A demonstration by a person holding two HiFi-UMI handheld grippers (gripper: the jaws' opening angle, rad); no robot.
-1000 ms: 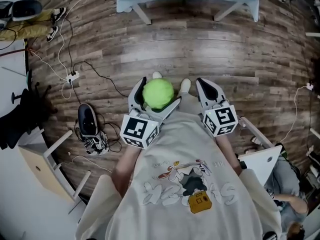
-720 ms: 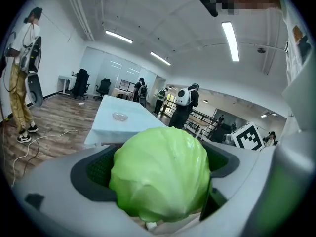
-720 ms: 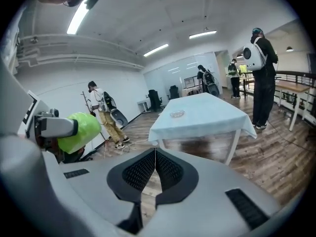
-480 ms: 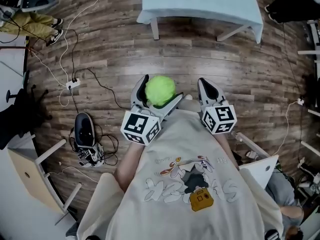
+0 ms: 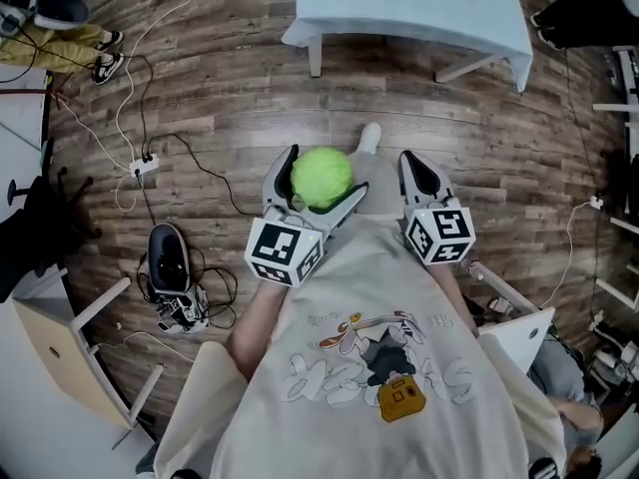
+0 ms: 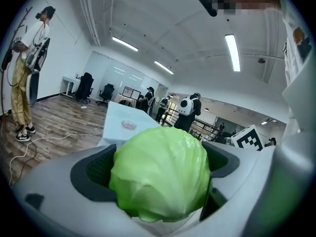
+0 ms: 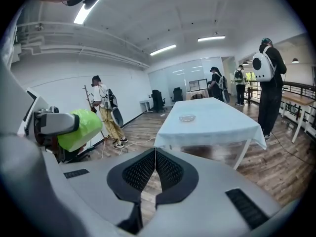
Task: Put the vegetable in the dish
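A round light-green cabbage (image 5: 321,177) sits between the jaws of my left gripper (image 5: 317,189), which is shut on it; in the left gripper view the cabbage (image 6: 160,174) fills the gap between the dark pads. My right gripper (image 5: 418,177) is held beside it, shut with nothing in it, its pads (image 7: 155,169) touching. The cabbage (image 7: 79,129) also shows at the left of the right gripper view. A small clear glass dish (image 7: 187,117) rests on the pale blue table (image 7: 212,120) ahead; the dish (image 6: 129,125) is small and distant in the left gripper view.
The table (image 5: 409,8) stands at the top of the head view over wood flooring. Cables and a power strip (image 5: 146,160) trail on the left, with a dark device (image 5: 170,262) beside a white stand. Several people stand in the room's background.
The table has come lower and closer in the head view as the person walks towards it. Both grippers keep their pose, the left one still holding the cabbage.
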